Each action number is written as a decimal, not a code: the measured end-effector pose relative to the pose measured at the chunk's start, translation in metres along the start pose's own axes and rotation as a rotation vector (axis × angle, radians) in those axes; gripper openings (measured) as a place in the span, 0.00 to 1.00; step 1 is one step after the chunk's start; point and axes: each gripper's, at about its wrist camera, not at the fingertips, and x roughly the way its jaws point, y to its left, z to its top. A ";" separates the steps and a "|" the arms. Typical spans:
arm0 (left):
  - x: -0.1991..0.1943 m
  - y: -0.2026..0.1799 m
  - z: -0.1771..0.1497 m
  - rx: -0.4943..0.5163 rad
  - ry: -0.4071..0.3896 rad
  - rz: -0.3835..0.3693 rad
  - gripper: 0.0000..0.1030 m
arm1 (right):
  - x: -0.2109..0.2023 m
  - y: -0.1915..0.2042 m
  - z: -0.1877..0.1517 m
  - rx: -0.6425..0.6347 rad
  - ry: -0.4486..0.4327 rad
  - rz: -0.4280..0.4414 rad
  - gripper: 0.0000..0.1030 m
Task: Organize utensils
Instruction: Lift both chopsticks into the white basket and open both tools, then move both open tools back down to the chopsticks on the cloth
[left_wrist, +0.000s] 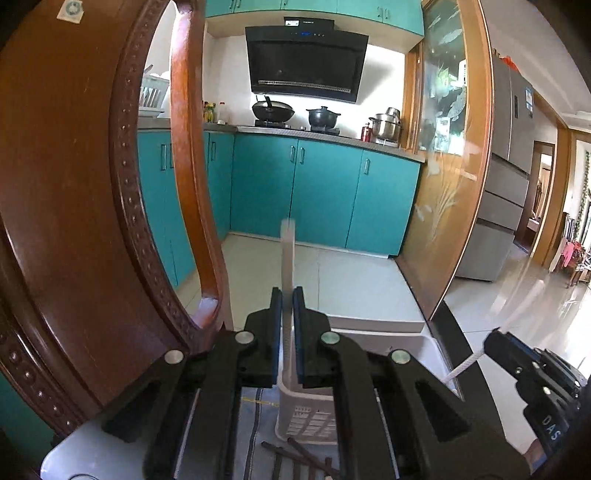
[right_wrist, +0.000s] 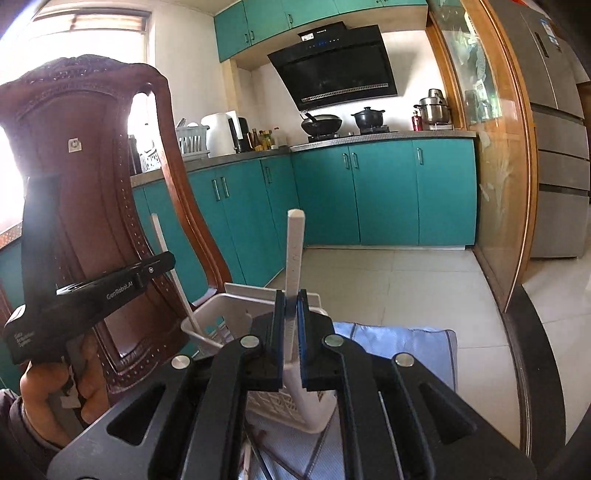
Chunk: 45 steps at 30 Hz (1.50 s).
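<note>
Two grippers are each clamping a white utensil as we are working above a white slotted basket. In the left wrist view, our left gripper (left_wrist: 287, 295) is pinching a pale, translucent-looking white stick (left_wrist: 287, 251) between its blue-lined jaws; the stick is rising upright ahead of the fingertips and running down between them toward the basket (left_wrist: 306, 417), which is sitting just below and ahead of the gripper. We cannot tell from this view whether its lower end is touching the basket. Dark chopsticks (left_wrist: 295, 458) are lying on the blue cloth (left_wrist: 258, 406) beneath the gripper, just this side of the basket. Off to the right we are seeing our right gripper (left_wrist: 491, 345) with a thin white rod sticking out of it toward the basket.

In the right wrist view, our right gripper (right_wrist: 291, 299) is closed on a white handle (right_wrist: 295, 251) that is standing nearly upright, tilting slightly left at the base; below the jaws it is widening and reaching down into the basket (right_wrist: 207, 317). To the left, our left gripper (right_wrist: 162, 264) is gripping its own white stick (right_wrist: 168, 266), which is slanting down into the basket's near-left corner. The cloth (right_wrist: 402, 343) is spreading out to the right of the basket. A carved wooden chair (right_wrist: 85, 177) is standing just left of both grippers.
</note>
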 end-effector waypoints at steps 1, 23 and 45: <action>0.000 0.001 0.000 0.002 0.000 0.002 0.07 | -0.002 -0.003 -0.001 0.005 -0.001 -0.001 0.08; -0.056 0.056 -0.041 -0.022 0.019 0.036 0.36 | -0.011 0.023 -0.088 -0.199 0.333 0.166 0.45; -0.027 0.055 -0.065 0.026 0.211 0.058 0.39 | 0.049 0.023 -0.147 -0.117 0.681 0.111 0.06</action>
